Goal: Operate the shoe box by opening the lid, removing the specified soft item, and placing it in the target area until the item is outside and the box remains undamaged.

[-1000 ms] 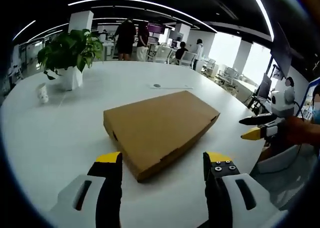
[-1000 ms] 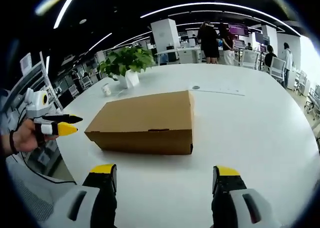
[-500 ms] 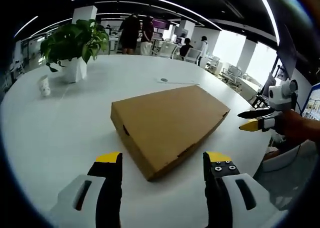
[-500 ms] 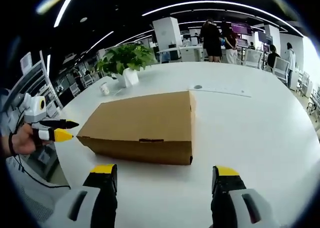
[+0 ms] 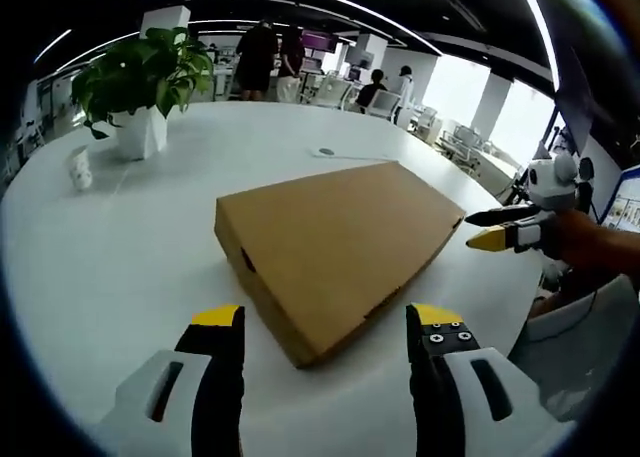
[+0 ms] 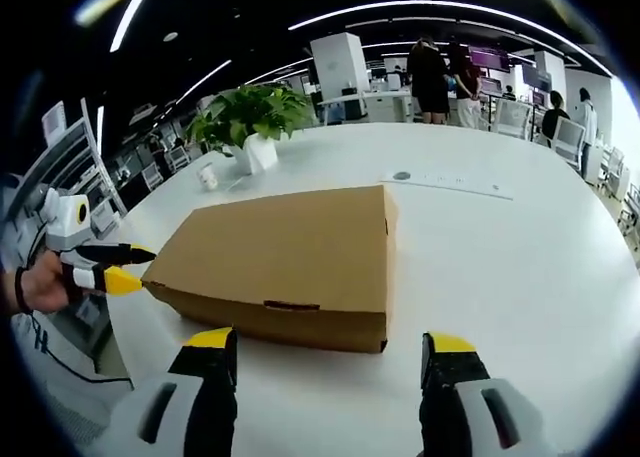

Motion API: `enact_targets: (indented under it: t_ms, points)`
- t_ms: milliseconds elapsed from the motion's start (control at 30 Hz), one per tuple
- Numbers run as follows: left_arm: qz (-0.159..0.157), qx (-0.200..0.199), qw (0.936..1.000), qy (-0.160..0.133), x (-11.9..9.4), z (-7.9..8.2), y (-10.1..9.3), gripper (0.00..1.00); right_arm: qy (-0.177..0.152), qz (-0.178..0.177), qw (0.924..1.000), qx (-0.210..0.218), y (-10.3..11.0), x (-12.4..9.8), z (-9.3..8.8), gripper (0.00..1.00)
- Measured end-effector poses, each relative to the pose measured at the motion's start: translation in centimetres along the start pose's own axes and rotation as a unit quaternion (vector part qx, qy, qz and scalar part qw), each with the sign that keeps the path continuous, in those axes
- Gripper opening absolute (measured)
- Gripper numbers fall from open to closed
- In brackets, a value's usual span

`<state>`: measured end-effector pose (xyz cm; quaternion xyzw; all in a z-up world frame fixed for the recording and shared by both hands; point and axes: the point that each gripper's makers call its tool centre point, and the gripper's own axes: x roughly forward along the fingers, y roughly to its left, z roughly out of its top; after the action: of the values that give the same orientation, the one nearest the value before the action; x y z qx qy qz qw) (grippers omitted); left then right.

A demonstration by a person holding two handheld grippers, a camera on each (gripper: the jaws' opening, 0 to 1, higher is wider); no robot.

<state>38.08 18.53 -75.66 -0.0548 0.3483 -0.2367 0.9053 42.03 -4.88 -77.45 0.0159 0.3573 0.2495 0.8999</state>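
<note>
Cardboard shoe box [image 5: 335,242] shut, seemingly unmarked | left gripper [image 5: 325,327] fingers apart | right gripper [image 6: 328,347] apart

A large white surface [image 5: 120,267] carries a closed brown cardboard shoe box [image 5: 335,242], a potted plant [image 5: 140,82], a small white cup [image 5: 79,167] and a flat paper sheet [image 6: 455,184].

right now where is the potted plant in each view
Left gripper view: the potted plant stands upper left, beyond the box's far left corner.
Right gripper view: the potted plant stands upper left of centre, behind the box.
Shared landmark: the small white cup beside it.
</note>
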Motion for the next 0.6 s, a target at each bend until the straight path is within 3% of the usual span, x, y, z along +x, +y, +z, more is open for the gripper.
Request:
enact_targets:
  t_ms: [400,467,533,600]
  points:
    - [-0.009,0.017,0.9997,0.014,1.3,-0.3,-0.1,0.64,-0.019,-0.002,0.9997,-0.018,-0.3,0.7,0.6,0.65]
    - [-0.012,0.021,0.9996,0.013,1.5,-0.1,-0.2,0.62,-0.025,0.006,0.9994,-0.021,0.1,0.8,0.9,0.6]
    - [-0.01,0.027,0.9995,0.015,1.6,0.0,-0.1,0.6,-0.028,0.037,0.9984,-0.034,1.4,0.8,1.0,0.49]
    - [-0.013,0.031,0.9993,0.018,1.6,0.0,0.1,0.6,-0.03,0.017,0.9985,-0.041,1.0,0.8,1.0,0.5]
